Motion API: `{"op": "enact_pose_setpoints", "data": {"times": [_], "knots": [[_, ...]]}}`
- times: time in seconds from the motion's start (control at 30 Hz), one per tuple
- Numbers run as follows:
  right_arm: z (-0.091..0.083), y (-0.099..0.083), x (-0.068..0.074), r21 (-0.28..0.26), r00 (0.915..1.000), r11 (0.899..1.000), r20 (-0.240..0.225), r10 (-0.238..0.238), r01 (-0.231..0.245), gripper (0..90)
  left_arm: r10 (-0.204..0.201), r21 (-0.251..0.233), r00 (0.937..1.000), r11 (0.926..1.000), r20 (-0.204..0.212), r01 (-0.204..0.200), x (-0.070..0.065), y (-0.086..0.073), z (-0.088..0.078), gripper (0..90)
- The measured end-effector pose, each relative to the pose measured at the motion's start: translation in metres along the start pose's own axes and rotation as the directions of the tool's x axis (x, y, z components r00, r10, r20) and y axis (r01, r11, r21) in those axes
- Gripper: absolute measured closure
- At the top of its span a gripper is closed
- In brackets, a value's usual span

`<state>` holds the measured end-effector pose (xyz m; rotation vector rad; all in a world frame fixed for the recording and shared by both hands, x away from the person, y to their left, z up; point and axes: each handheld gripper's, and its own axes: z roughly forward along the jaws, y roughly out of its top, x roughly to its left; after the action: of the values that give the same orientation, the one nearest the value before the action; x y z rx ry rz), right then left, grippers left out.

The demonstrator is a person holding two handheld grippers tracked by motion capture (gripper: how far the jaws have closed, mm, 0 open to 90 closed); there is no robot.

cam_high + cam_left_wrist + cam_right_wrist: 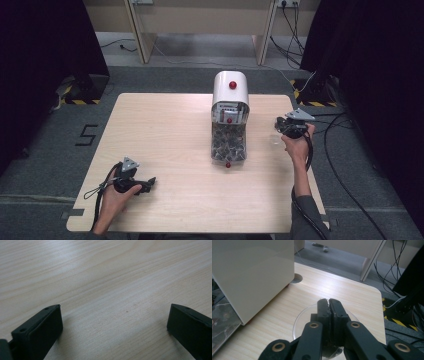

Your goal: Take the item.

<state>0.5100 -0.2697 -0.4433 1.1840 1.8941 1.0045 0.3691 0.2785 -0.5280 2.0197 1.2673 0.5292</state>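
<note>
High view: pale wood table [165, 130] on grey floor [45, 150]; left tongs [142, 186] wide apart, right tongs [328, 302] closed.

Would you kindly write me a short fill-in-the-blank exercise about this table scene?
1. The left hand-held gripper has its jaws ____ over the bare wooden table.
2. The right hand-held gripper is shut on the rim of a clear ____ cup.
3. The white rounded dispenser machine has a ____ knob on top.

Missing words: open; plastic; red
</note>
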Motion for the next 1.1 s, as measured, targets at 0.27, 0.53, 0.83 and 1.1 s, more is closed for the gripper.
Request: {"op": "enact_pose_setpoints", "data": {"times": [0.27, 0.53, 0.83, 1.1], "knots": [[-0.003, 0.002, -0.001, -0.017, 0.9999, 1.0, 0.002, 0.011, -0.011, 81.8, 0.0, 0.0, 1.0, 1.0, 0.0, 0.0, 0.0, 0.0, 0.0, 0.0], [-0.008, 0.005, -0.003, -0.033, 0.9998, 0.999, 0.007, 0.02, -0.02, 76.9, 0.0, 0.0, 1.0, 1.0, 0.0, 0.0, 0.0, 0.0, 0.0, 0.0], [-0.014, 0.006, -0.001, -0.052, 0.9997, 0.998, -0.005, 0.025, -0.025, 71.6, 0.0, 0.0, 1.0, 1.0, 0.0, 0.0, 0.0, 0.0, 0.0, 0.0], [-0.02, 0.005, 0.003, -0.061, 0.9991, 0.997, -0.011, 0.041, -0.042, 61.6, 0.002, 0.0, 1.0, 1.0, 0.0, -0.002, 0.0, 0.0, 0.0, 0.0]]}}
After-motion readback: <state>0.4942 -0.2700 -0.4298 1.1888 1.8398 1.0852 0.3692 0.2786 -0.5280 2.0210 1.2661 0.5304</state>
